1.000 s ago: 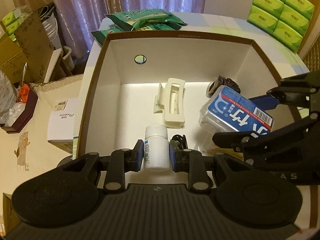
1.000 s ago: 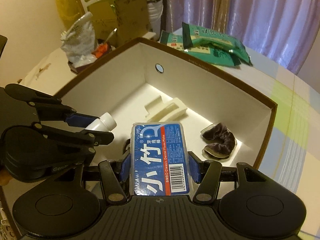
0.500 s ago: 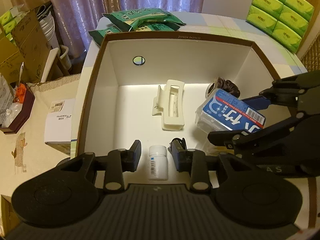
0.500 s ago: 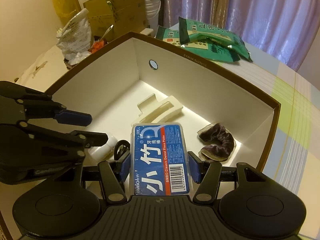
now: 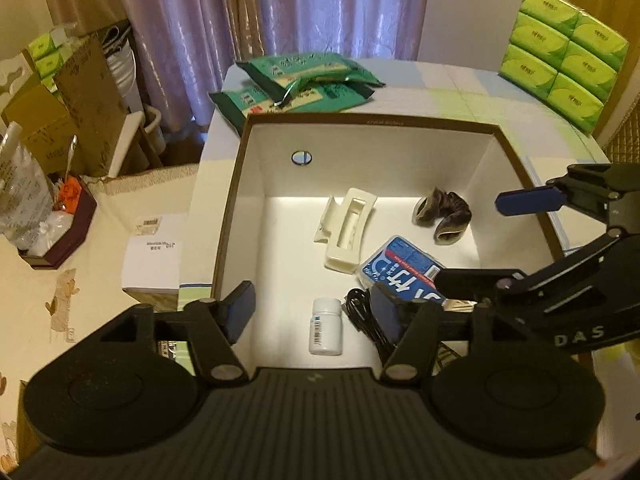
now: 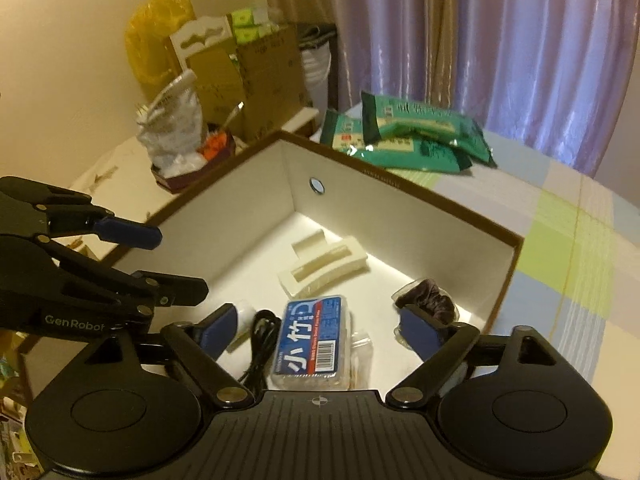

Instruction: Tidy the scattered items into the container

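— Floss pick box (image 6: 310, 342) is out of the right tongs (image 6: 320, 330) now, is it? A second ago they had it clamped.

— Yes, both pairs have let go. The box lies flat on the floor of the container (image 5: 362, 123), label up, touching the cream hair claw (image 5: 347, 234). The right tongs stand wide apart above it with nothing between the pads.

— And the left?

— Same story. The left tongs (image 5: 314, 314) held the white pill bottle (image 5: 326, 326) a second ago; it now lies on its side on the container floor near the front wall, and the left tongs are spread wide and empty over it. A black cable (image 5: 366, 322) is coiled just beside the bottle, between it and the floss box.

— Anything else in there?

— A dark scrunchie (image 5: 442, 216) towards the far right corner, apart from the rest.

— Room to move?

— The left half of the floor is bare white, from the bottle back to the far wall. The brown rim runs all round, and both tongs hang above it. Outside, green packets (image 5: 296, 86) lie on the surface just past the far rim, and a white carton (image 5: 152, 262) sits beyond the left wall.
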